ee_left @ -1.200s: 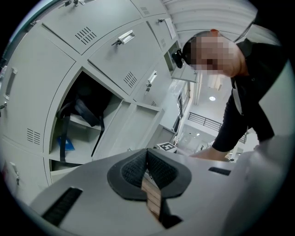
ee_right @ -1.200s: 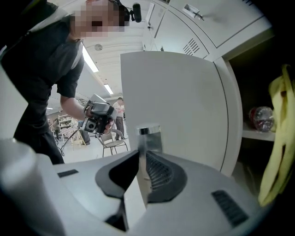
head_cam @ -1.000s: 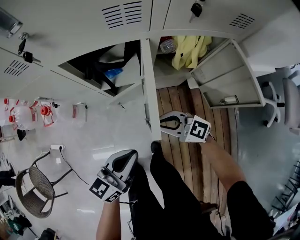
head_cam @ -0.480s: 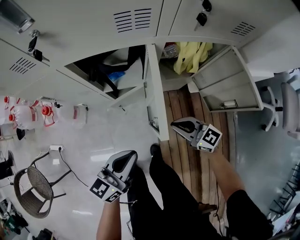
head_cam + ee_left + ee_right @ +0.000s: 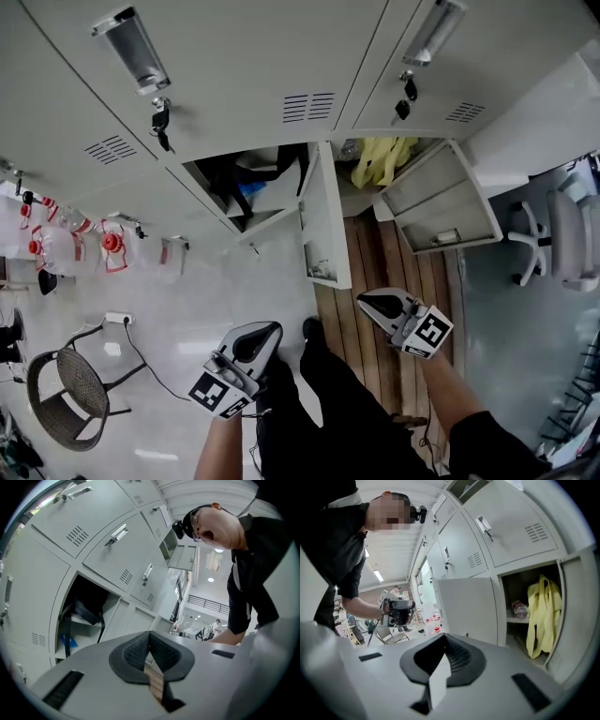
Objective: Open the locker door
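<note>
- Pale tiled floor [image 5: 187,309] on the left, wooden planks [image 5: 375,262] on the right, a bank of grey lockers [image 5: 262,56] across the top. Water jugs [image 5: 56,253] and a wicker chair [image 5: 61,394] sit at the far left.
- Left gripper [image 5: 255,339] hangs low beside the person's leg, arm bent, nose toward the lockers. Its pads are pressed together with nothing in them.
- Centre locker door [image 5: 326,234] stands swung wide out, and a dark bag [image 5: 230,178] shows in the compartment to its left.
- By my read the opening is as good as done. What's left is to keep clear of the door, or give a last nudge if it must go wider.
- Right gripper [image 5: 380,305] is apart from that door, below its lower corner and over the planks, forearm reaching forward, jaws closed and empty.
- Further right, a second door [image 5: 441,202] is open too, with a yellow cloth [image 5: 380,155] hanging inside.
</note>
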